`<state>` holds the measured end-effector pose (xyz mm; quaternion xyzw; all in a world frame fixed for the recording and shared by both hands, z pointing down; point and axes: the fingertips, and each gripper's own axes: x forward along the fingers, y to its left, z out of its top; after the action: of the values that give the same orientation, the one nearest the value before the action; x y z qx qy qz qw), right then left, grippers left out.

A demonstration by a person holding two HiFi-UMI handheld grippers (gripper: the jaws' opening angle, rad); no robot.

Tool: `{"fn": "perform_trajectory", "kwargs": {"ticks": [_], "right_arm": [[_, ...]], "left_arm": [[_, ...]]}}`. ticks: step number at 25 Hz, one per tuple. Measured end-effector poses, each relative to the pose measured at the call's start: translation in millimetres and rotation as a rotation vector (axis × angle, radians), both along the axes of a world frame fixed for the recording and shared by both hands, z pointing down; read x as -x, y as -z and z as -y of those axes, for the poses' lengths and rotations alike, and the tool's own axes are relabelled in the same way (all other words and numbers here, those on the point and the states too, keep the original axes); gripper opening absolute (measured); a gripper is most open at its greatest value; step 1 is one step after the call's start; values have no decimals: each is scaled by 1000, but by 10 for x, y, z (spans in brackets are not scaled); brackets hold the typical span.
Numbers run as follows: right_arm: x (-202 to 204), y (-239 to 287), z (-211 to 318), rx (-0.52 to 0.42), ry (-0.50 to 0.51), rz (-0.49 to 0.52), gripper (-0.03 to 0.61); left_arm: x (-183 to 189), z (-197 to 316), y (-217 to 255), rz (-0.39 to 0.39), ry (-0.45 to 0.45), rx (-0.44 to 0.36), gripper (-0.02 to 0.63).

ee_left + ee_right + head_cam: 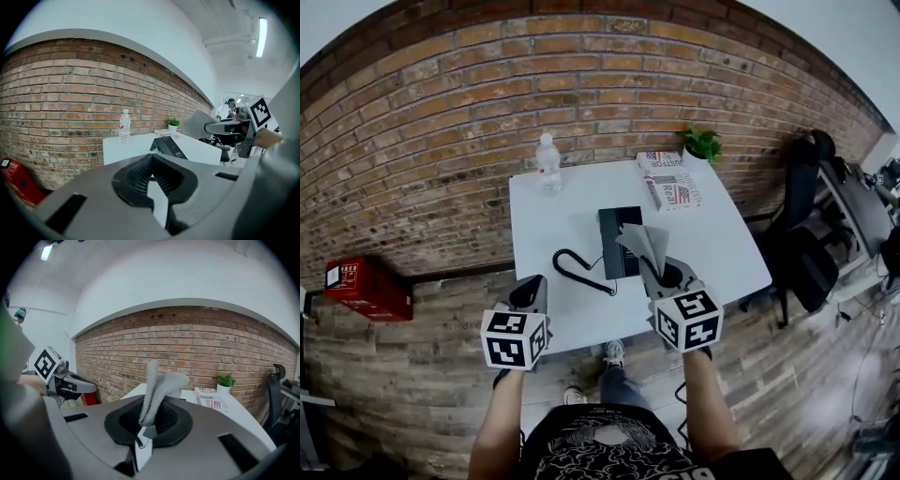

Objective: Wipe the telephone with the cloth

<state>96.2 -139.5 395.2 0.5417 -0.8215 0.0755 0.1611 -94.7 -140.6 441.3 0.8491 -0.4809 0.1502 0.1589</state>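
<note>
A black telephone [619, 239] lies mid-table on the white table [727, 248], its coiled cord [577, 267] trailing to the left. My right gripper [667, 275] is shut on a grey cloth [645, 242], which sticks up from the jaws just above the phone's near right side. In the right gripper view the cloth [157, 390] stands folded between the jaws of the right gripper [149, 420]. My left gripper [528, 292] hovers at the table's front edge, left of the cord, shut and holding nothing. The left gripper view shows the telephone [169, 146] ahead of the left gripper [152, 176].
A water bottle [548, 164] stands at the table's back left. A printed magazine [668, 180] and a small green plant [701, 143] sit at the back right. A brick wall runs behind. A red box [364, 286] lies on the floor at left; a black chair [806, 234] stands right.
</note>
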Motion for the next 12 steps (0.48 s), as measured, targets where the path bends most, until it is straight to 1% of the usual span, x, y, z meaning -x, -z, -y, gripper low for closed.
{"fn": "perform_trajectory", "kwargs": {"ticks": [12], "right_arm": [[-100,28,-132,-6,-26,4,12]], "left_arm": [[-135,-95,-25,-6,-29,5,6]]}}
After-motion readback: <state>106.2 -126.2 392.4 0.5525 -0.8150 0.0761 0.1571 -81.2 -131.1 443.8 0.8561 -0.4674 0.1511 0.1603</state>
